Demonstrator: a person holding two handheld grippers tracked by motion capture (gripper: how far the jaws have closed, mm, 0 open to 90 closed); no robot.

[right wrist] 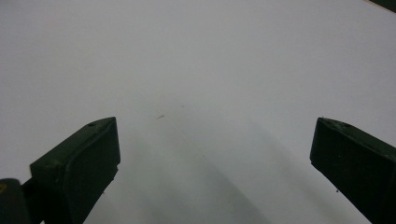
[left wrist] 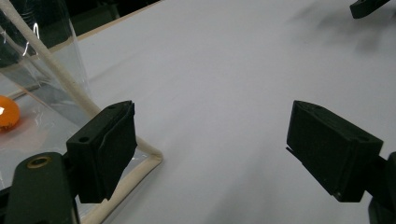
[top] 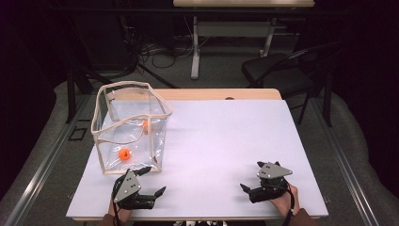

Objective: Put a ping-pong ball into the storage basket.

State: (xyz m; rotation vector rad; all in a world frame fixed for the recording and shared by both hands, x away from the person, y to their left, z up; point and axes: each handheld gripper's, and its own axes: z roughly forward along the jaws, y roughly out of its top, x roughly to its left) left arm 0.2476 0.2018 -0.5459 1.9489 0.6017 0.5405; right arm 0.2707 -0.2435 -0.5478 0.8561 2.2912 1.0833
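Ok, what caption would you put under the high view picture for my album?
Two open grippers, left gripper and right gripper, wait on a white table beside a clear bag holding two orange balls.

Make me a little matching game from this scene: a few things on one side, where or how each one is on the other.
Things:
1. orange ball
2. left tool
3. right tool
4. clear bag

Places or states:
a. open, near the table's front right
b. stands on the table's left side
c. open, just in front of the bag's corner
d. lies inside the bag

Pairs: 1-d, 2-c, 3-a, 4-b
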